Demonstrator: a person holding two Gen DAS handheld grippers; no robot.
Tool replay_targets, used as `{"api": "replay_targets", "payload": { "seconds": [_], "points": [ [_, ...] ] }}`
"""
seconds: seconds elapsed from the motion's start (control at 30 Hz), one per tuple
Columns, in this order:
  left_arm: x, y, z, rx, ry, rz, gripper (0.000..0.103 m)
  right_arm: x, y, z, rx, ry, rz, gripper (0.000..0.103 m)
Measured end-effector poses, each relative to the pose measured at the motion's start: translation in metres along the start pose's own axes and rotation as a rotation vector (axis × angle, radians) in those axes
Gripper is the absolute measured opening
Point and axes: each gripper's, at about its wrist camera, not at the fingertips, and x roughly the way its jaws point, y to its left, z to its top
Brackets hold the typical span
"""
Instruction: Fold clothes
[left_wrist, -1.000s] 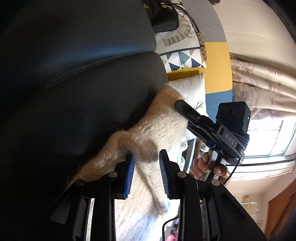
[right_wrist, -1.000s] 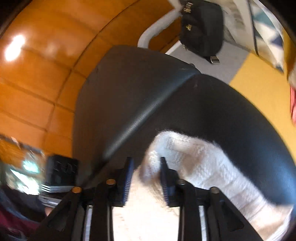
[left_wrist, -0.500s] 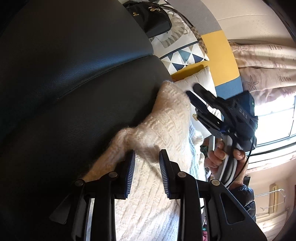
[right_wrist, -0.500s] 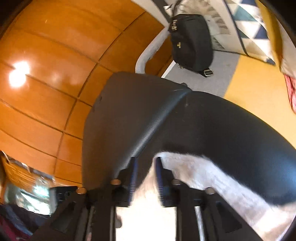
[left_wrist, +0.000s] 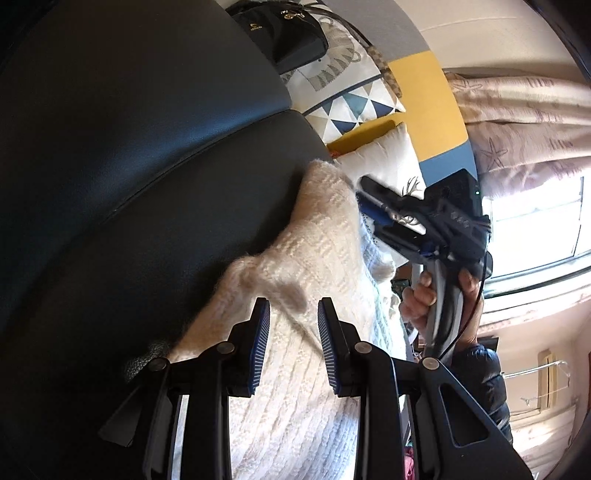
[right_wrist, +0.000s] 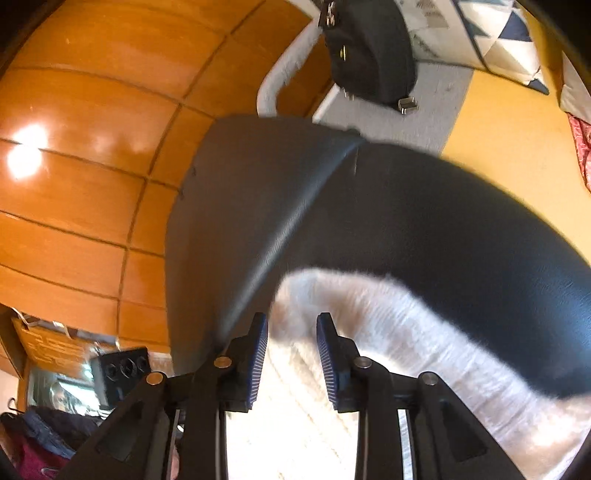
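Observation:
A cream knitted sweater (left_wrist: 317, 236) lies on a black leather seat (left_wrist: 147, 184). My left gripper (left_wrist: 291, 317) hovers low over its near part, open; the knit runs flat between the pads and a small fold rises just ahead of the tips. A hand holds my right gripper (left_wrist: 364, 206) at the sweater's right edge, its fingers apart. In the right wrist view the sweater's (right_wrist: 388, 317) fuzzy corner sits between the tips of the right gripper (right_wrist: 291, 332), and the blue pads (right_wrist: 260, 343) stand clear of it.
A black bag (left_wrist: 280, 37) and patterned cushions (left_wrist: 351, 107) lie beyond the seat, with a white cushion (left_wrist: 384, 162) behind the sweater. Curtains and a bright window (left_wrist: 535, 214) are at the right. The seat's far side drops to a wooden floor (right_wrist: 74, 184).
The right gripper's jaws have spread apart from the sweater's corner, and it has rolled and shifted along the edge. The left gripper has rolled a little over the same spot.

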Motion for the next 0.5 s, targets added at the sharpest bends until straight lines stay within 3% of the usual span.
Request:
{"api": "replay_targets", "payload": {
  "seconds": [0.27, 0.43, 0.5],
  "points": [
    [0.009, -0.002, -0.001, 0.015, 0.05, 0.008, 0.029, 0.014, -0.025, 0.005, 0.028, 0.13, 0.062, 0.037],
    [0.012, -0.006, -0.001, 0.025, 0.067, 0.023, 0.029, 0.025, -0.022, 0.011, -0.027, 0.134, 0.172, 0.037],
    [0.013, -0.006, -0.001, 0.023, 0.065, 0.045, 0.029, 0.026, -0.01, 0.009, -0.092, 0.126, 0.124, 0.032]
  ]
}}
